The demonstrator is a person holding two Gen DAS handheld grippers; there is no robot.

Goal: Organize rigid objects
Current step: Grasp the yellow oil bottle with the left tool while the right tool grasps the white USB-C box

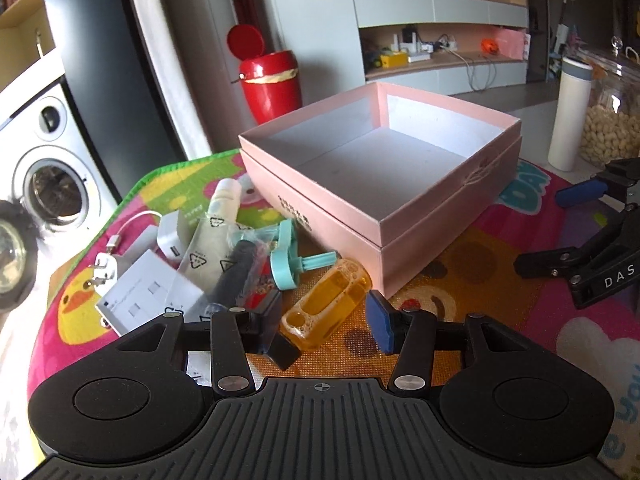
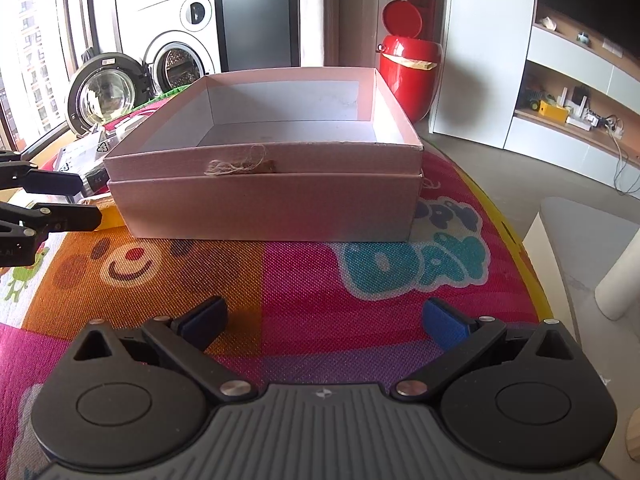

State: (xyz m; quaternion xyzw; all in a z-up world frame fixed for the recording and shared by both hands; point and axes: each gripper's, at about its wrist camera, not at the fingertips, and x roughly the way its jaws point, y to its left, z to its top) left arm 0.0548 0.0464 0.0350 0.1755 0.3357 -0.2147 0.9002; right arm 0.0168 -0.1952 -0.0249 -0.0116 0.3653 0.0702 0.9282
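Observation:
An open, empty pink box (image 1: 416,196) stands on the colourful mat; it also shows in the right wrist view (image 2: 264,204). Left of it lies a pile: an orange translucent case (image 1: 324,304), a teal plastic piece (image 1: 286,260), a dark cylinder (image 1: 234,272), a white bottle (image 1: 226,196), white chargers (image 1: 170,234) and a white card box (image 1: 148,296). My left gripper (image 1: 330,328) is open, its fingers on either side of the orange case's near end. My right gripper (image 2: 324,320) is open and empty above the mat in front of the box.
A white tumbler (image 1: 568,112) and a jar of nuts (image 1: 612,120) stand right of the box. A red bin (image 2: 408,68) and washing machines (image 2: 180,56) are on the floor beyond. The mat's right edge (image 2: 516,240) drops off beside a white stool (image 2: 580,256).

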